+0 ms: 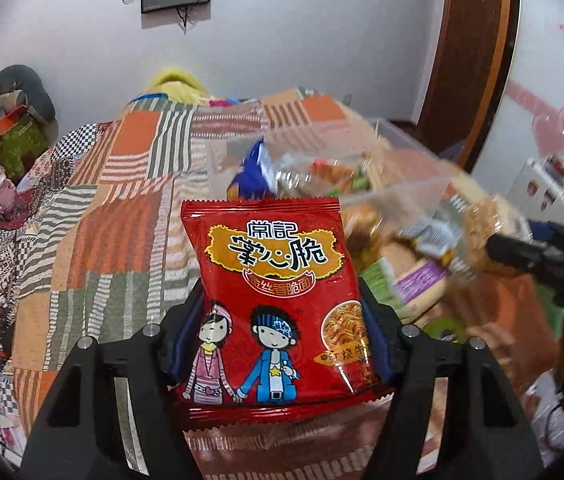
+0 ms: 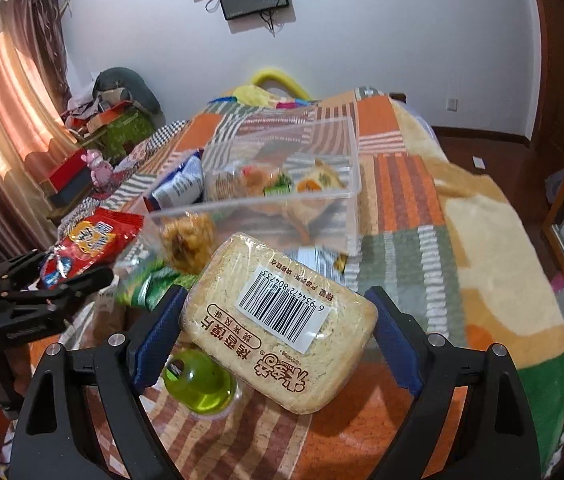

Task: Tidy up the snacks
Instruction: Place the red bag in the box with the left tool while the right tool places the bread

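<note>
My left gripper (image 1: pixel 282 304) is shut on a red noodle-snack packet (image 1: pixel 269 280) with two cartoon figures, held above the patchwork bedspread. The packet (image 2: pixel 85 244) and left gripper (image 2: pixel 61 284) also show at the left of the right wrist view. My right gripper (image 2: pixel 277 312) is shut on a clear-wrapped pack of beige toasted slices (image 2: pixel 282 320) with a barcode label. It shows blurred in the left wrist view (image 1: pixel 478 236). A clear plastic box (image 2: pixel 282 176) with several snacks inside stands on the bed ahead of both grippers; it also shows in the left wrist view (image 1: pixel 402 160).
On the patchwork bedspread (image 2: pixel 402 184) lie a green jelly cup (image 2: pixel 201 384), a green packet (image 2: pixel 149 284), a bag of golden snacks (image 2: pixel 187 240) and a blue-white packet (image 2: pixel 179 184). Clutter and boxes (image 2: pixel 117 120) sit at the left by the curtain.
</note>
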Motion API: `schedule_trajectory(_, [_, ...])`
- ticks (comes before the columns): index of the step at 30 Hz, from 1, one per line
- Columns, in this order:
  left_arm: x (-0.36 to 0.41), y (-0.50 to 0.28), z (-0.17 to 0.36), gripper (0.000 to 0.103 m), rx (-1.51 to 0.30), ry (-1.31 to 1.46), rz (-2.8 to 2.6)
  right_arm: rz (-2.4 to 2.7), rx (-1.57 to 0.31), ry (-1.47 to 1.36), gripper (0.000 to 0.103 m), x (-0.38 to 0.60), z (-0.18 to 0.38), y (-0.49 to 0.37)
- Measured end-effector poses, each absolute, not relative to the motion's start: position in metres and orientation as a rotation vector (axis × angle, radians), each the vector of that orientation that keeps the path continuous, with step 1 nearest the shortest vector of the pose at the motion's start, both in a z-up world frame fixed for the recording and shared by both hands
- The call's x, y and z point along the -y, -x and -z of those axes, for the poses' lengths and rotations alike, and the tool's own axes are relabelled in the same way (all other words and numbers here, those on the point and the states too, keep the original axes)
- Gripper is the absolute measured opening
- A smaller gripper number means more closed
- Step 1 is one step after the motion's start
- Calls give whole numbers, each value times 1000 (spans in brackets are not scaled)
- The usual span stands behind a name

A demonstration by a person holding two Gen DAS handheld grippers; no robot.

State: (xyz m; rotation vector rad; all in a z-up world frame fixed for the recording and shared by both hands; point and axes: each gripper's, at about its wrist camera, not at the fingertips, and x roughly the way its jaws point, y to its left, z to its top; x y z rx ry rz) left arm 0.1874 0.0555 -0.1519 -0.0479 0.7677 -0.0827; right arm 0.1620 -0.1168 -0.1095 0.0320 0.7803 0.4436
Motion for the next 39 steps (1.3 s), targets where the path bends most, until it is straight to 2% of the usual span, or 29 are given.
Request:
schedule_trajectory(15, [-48,-237,114,68,-675,113,126,-453,-683,18,88,96,76,-201])
schedule_trajectory(28, [-40,-307,131,68,-737,157,100,-454,-748,14,88,79,95,-240])
schedule_trajectory(34, [-37,-327,146,68,-794,157,88,-462,-752,20,83,76,92,-252])
schedule_trajectory(39, [-34,-322,149,75,-795,150,110,-457,-737,37,83,80,88,-250])
